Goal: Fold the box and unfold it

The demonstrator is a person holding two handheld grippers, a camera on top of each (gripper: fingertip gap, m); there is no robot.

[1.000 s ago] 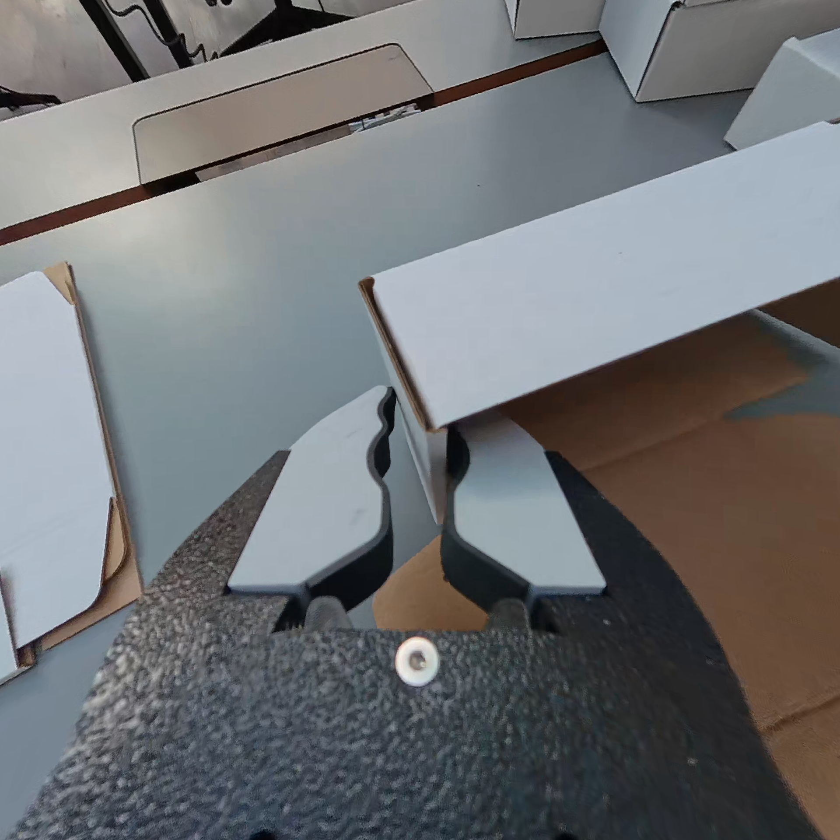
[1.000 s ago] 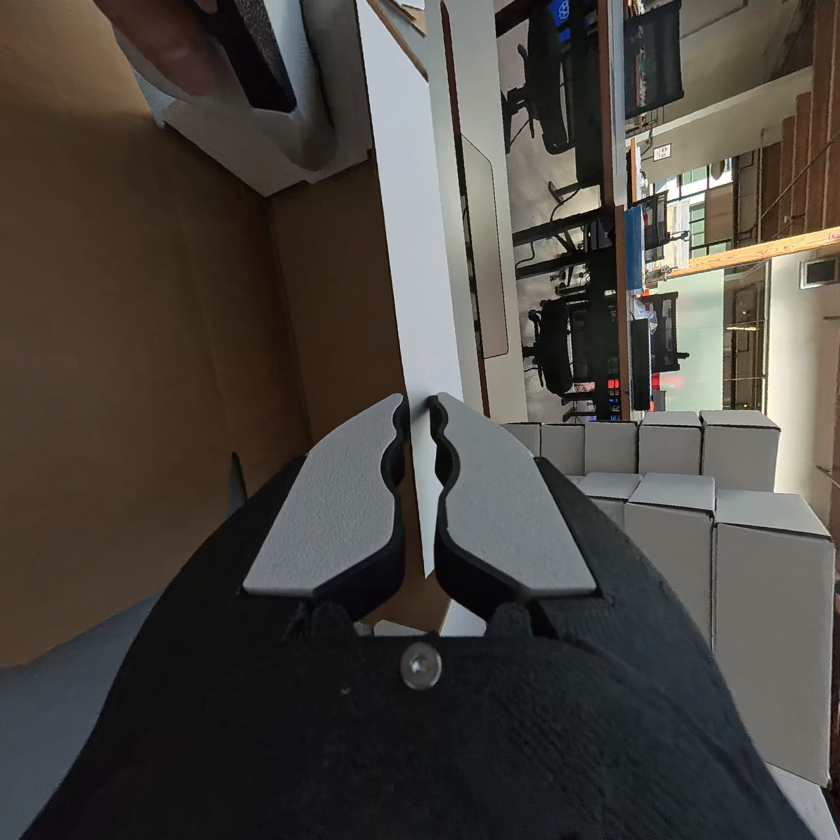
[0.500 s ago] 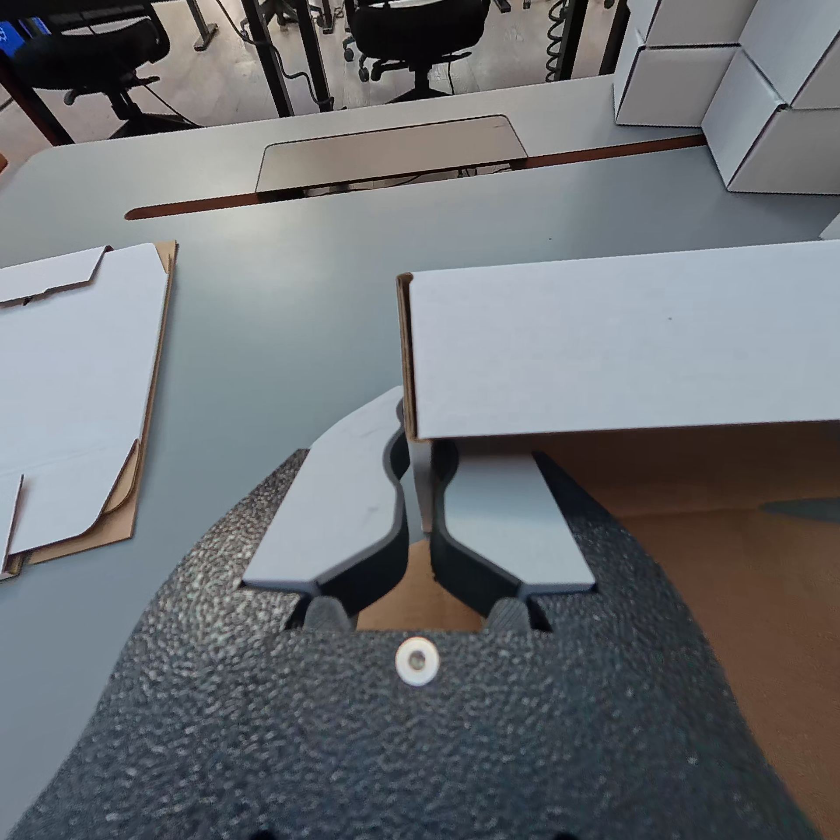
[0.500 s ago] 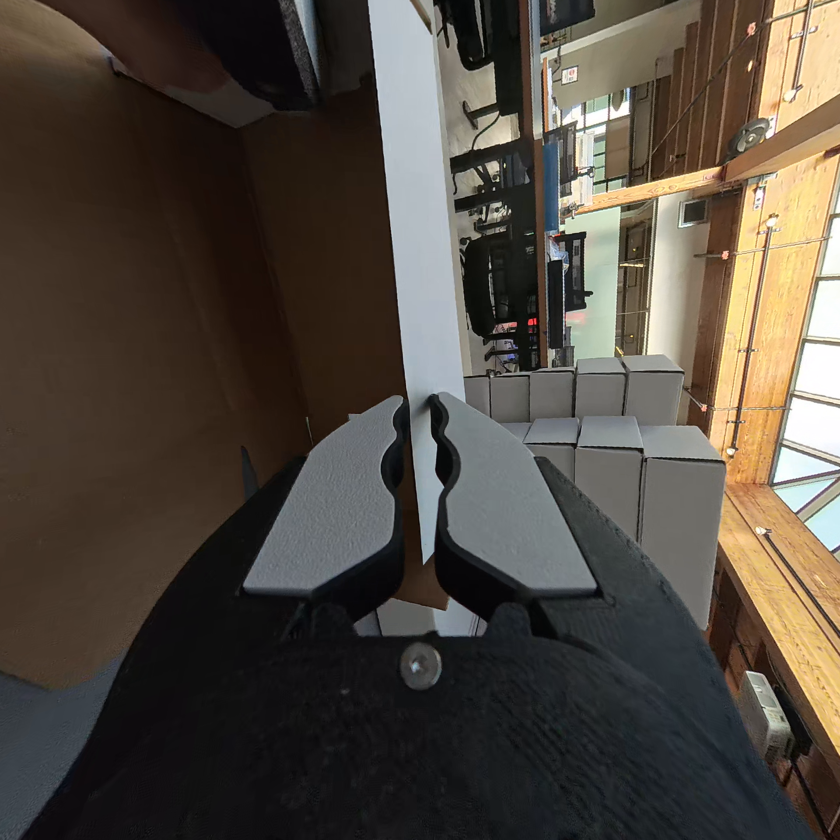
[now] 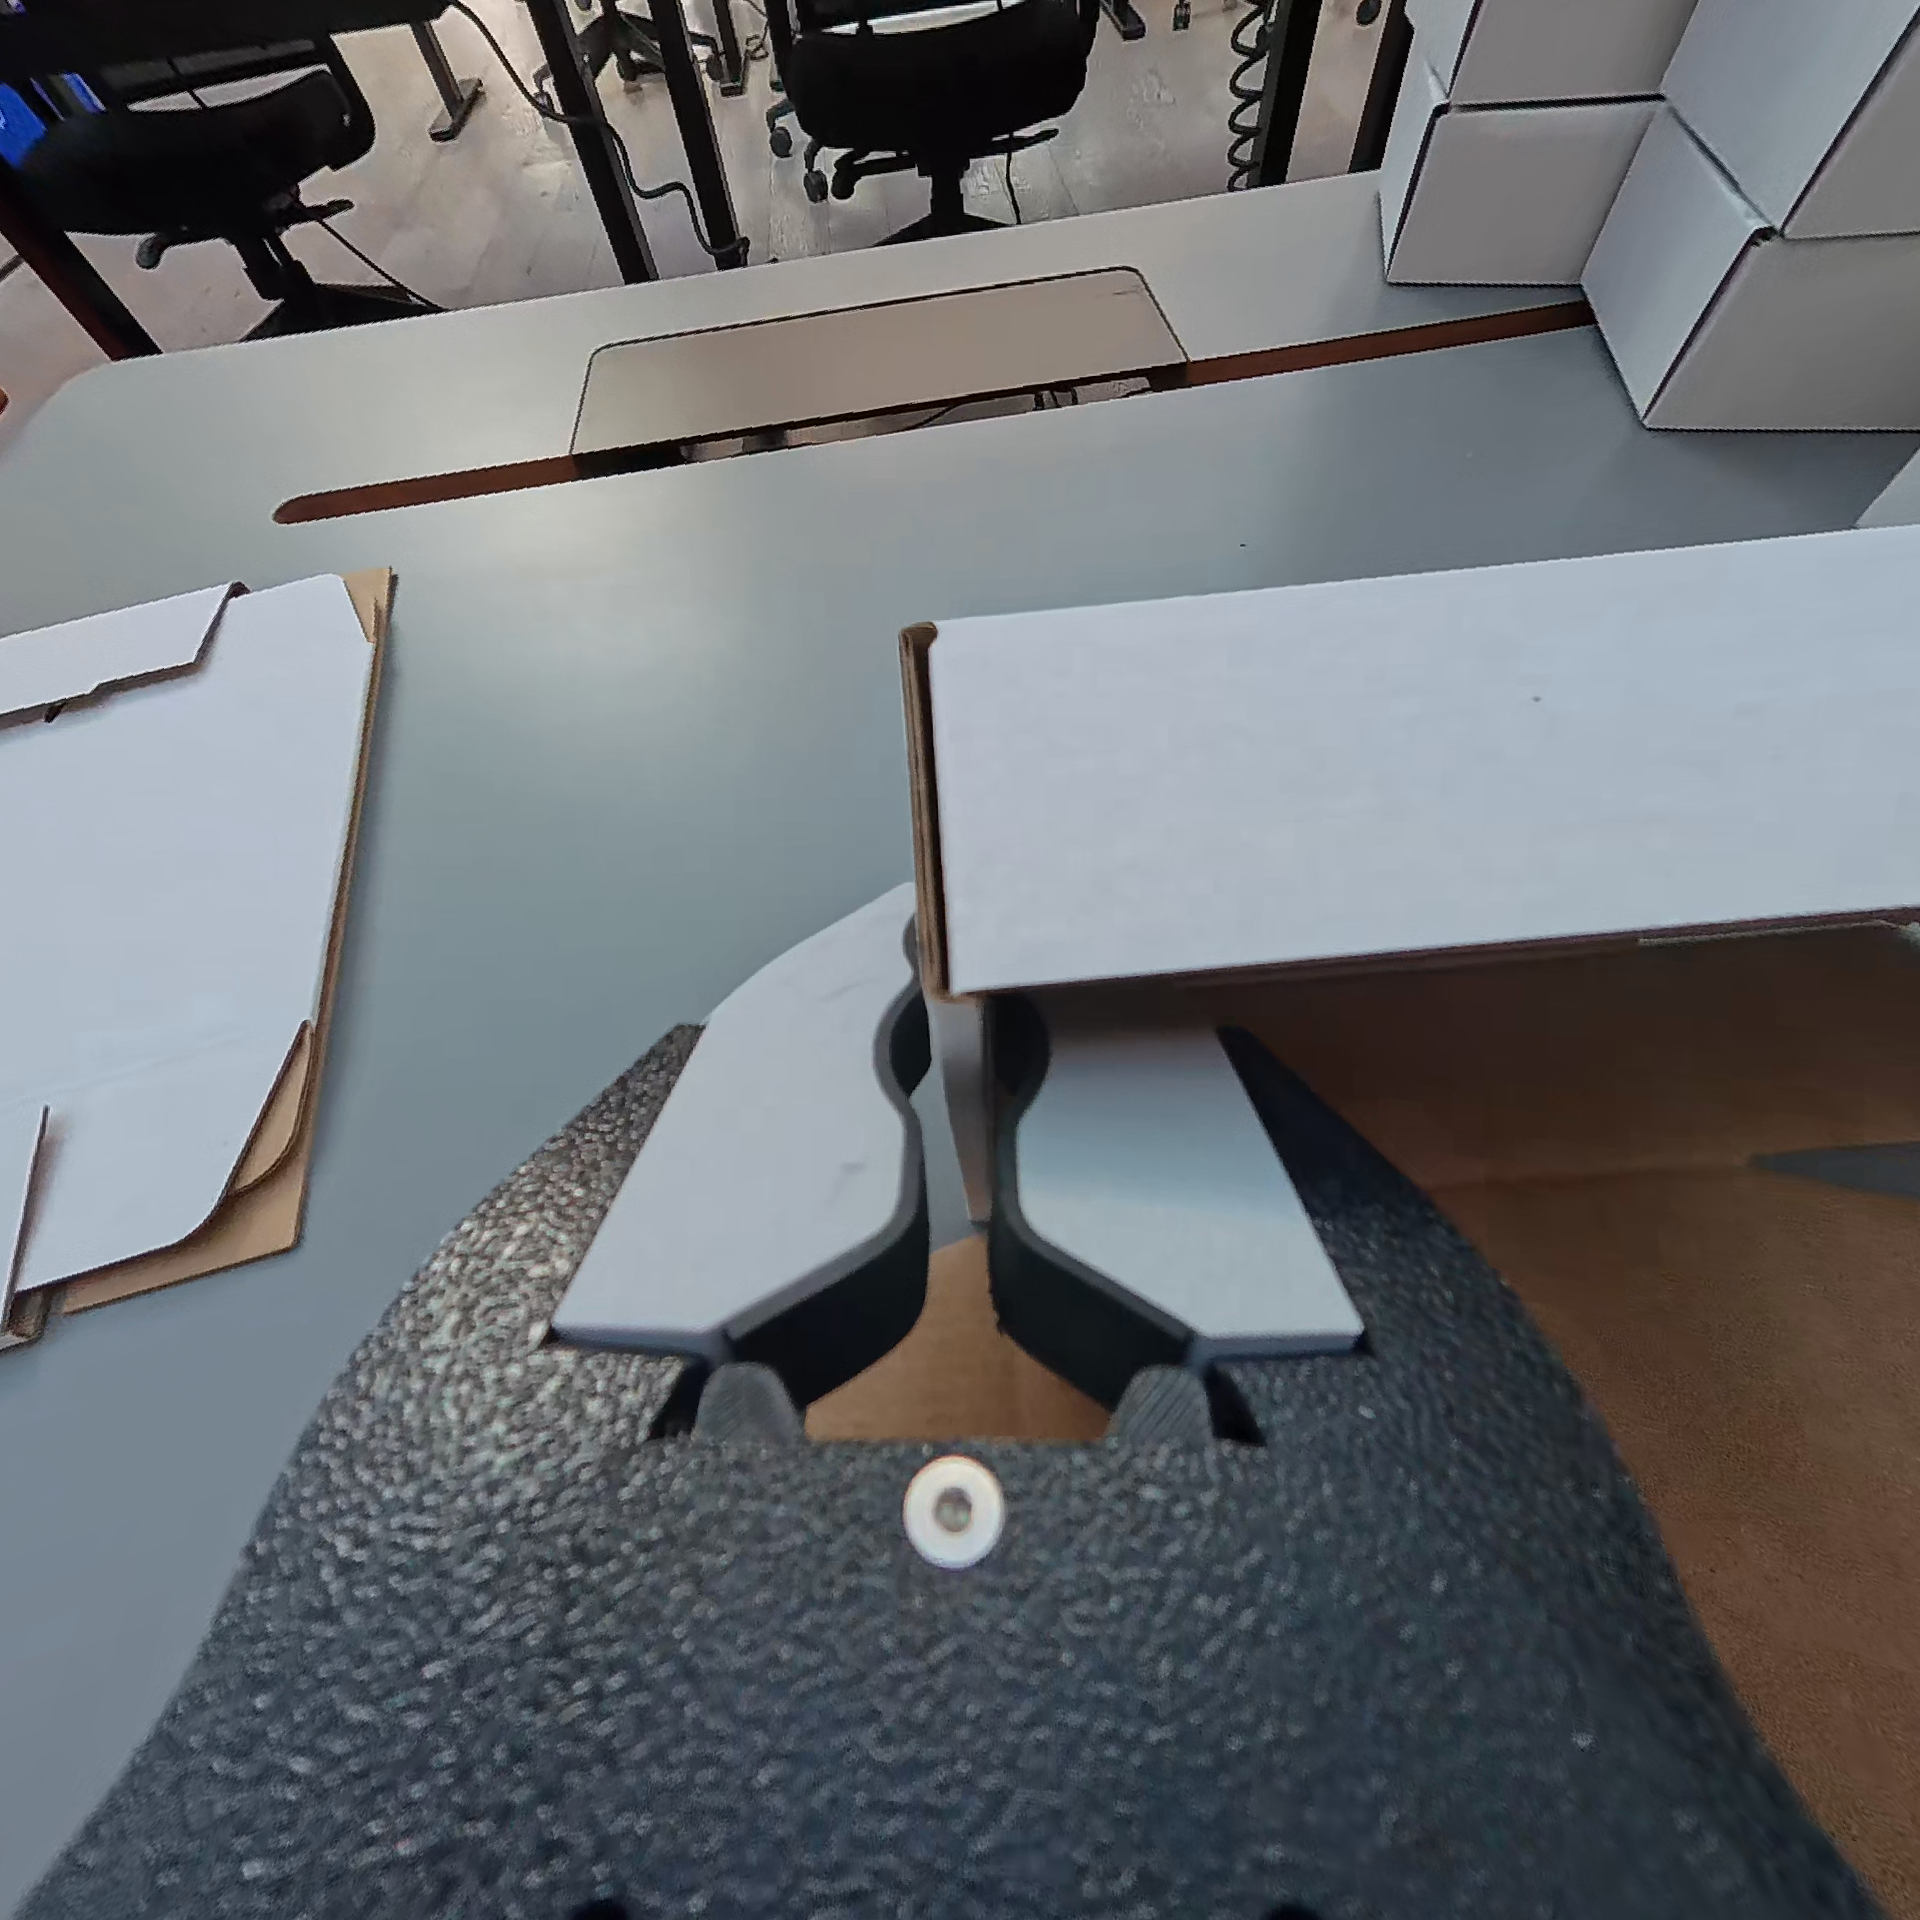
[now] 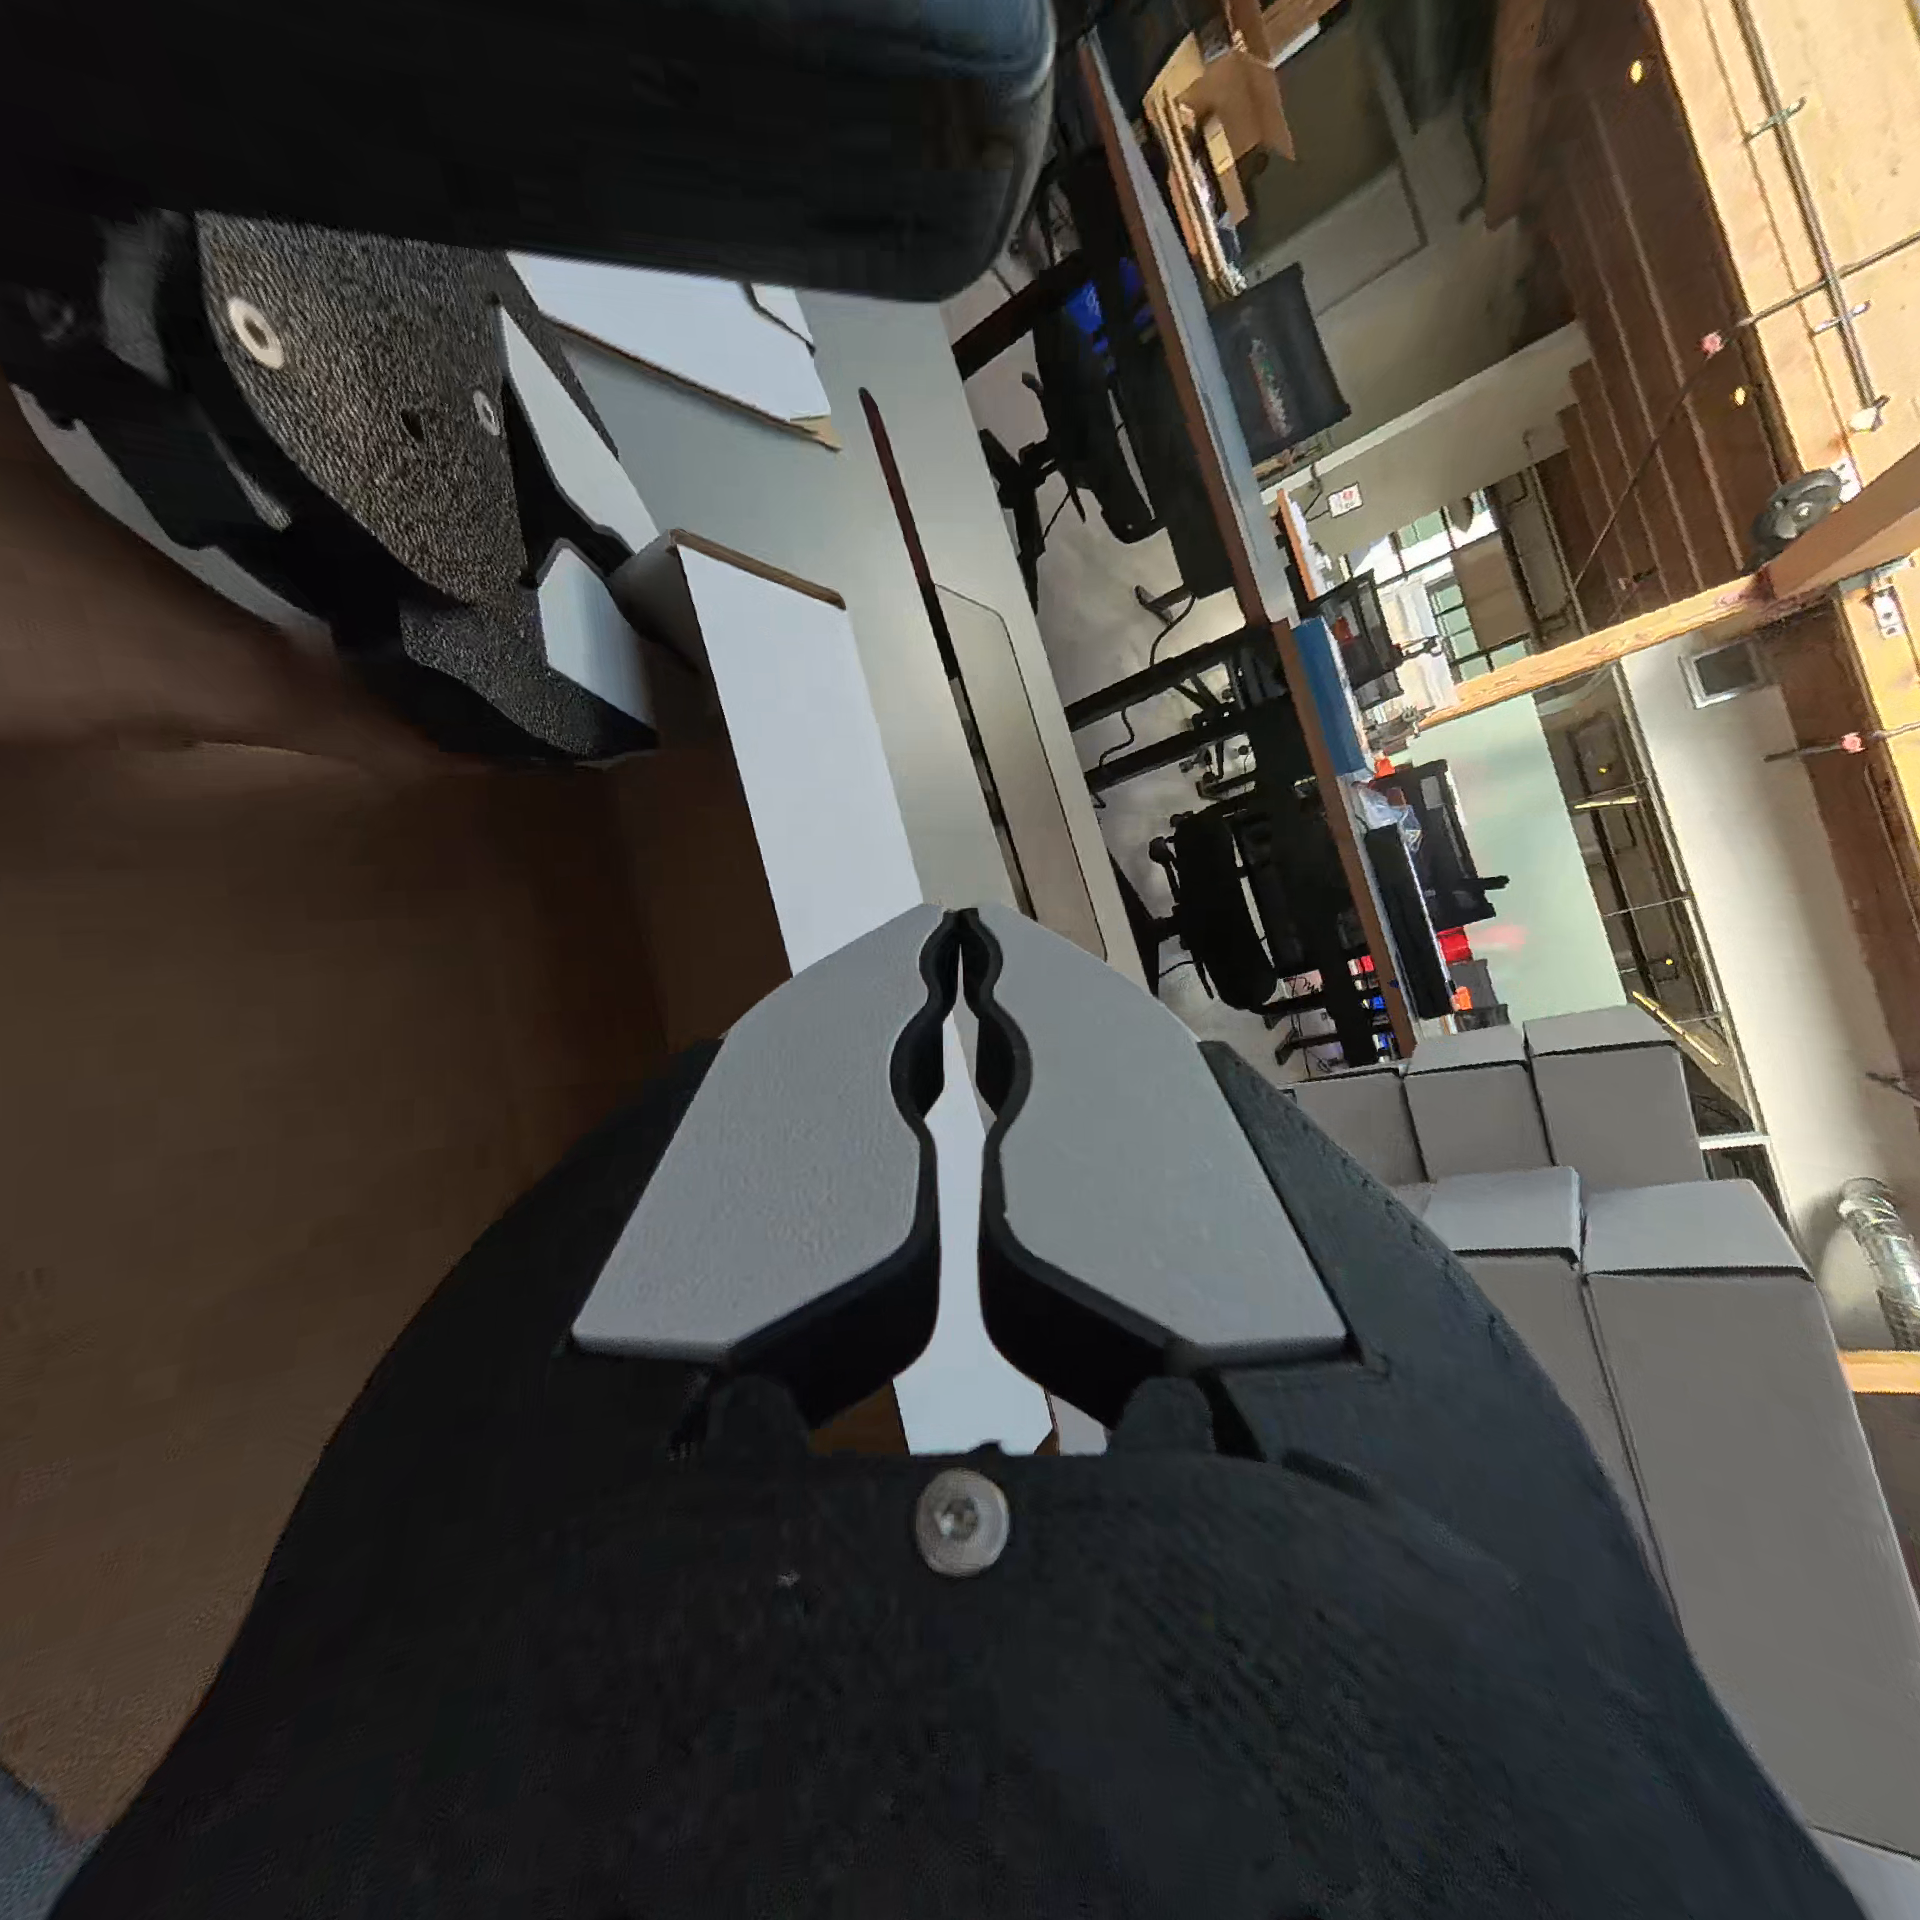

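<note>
The box is white outside [image 5: 1403,769] and brown inside [image 5: 1558,1247], half raised on the grey table [image 5: 623,727]. My left gripper [image 5: 961,1039] is shut on the box's short left end wall, and its fingertips are partly hidden under the long white wall. My right gripper [image 6: 961,930] is shut on the edge of the long white wall [image 6: 821,779], with its tips nearly touching. The right wrist view is turned on its side and shows the brown inside [image 6: 364,1039]. It also shows the left gripper [image 6: 613,540] clamped at the far corner.
Flat white and brown cardboard blanks [image 5: 156,935] lie on the table to the left. Several folded white boxes are stacked at the back right [image 5: 1714,208], also in the right wrist view [image 6: 1662,1247]. Office chairs and desks stand beyond the table.
The right gripper's fingers have closed tighter on the long wall, and its view has swung so the left gripper shows. The left gripper keeps its hold, and the long wall stands more level.
</note>
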